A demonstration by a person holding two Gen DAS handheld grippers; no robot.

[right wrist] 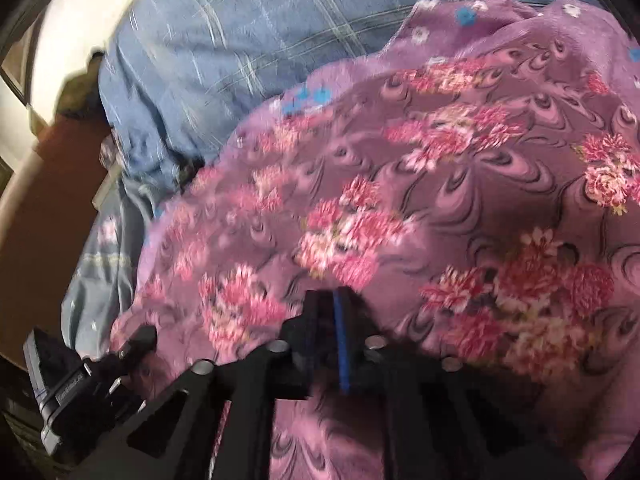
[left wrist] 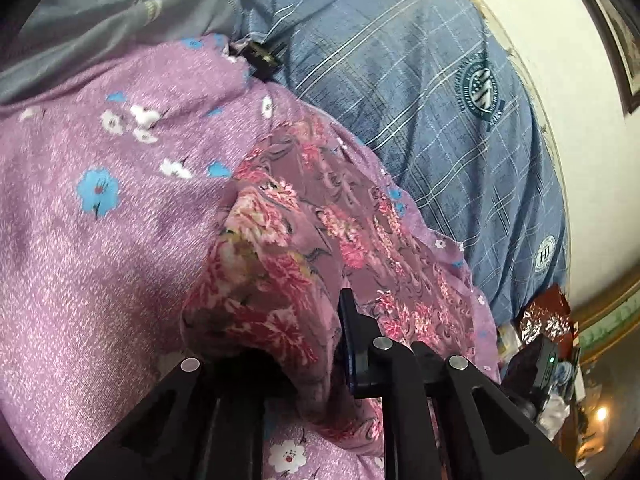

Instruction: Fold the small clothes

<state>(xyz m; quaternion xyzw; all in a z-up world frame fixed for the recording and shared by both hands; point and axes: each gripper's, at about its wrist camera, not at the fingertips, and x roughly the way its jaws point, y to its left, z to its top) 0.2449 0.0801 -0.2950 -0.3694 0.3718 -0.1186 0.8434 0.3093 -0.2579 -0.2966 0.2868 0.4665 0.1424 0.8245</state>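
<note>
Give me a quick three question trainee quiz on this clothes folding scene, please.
1. True or false: the rose-print garment lies on a bare wooden table.
2. What colour is the checked cover behind it? A green, B blue, C yellow.
3. Fill in: the right gripper has its jaws ___.

Key: 1 false, lilac cloth with blue flowers is under it; 2 B; 3 shut.

Left claw [left wrist: 320, 340] tilts downward, jaws pinched together on cloth; right claw [right wrist: 340, 320] tilts downward too, jaws fully closed.
</note>
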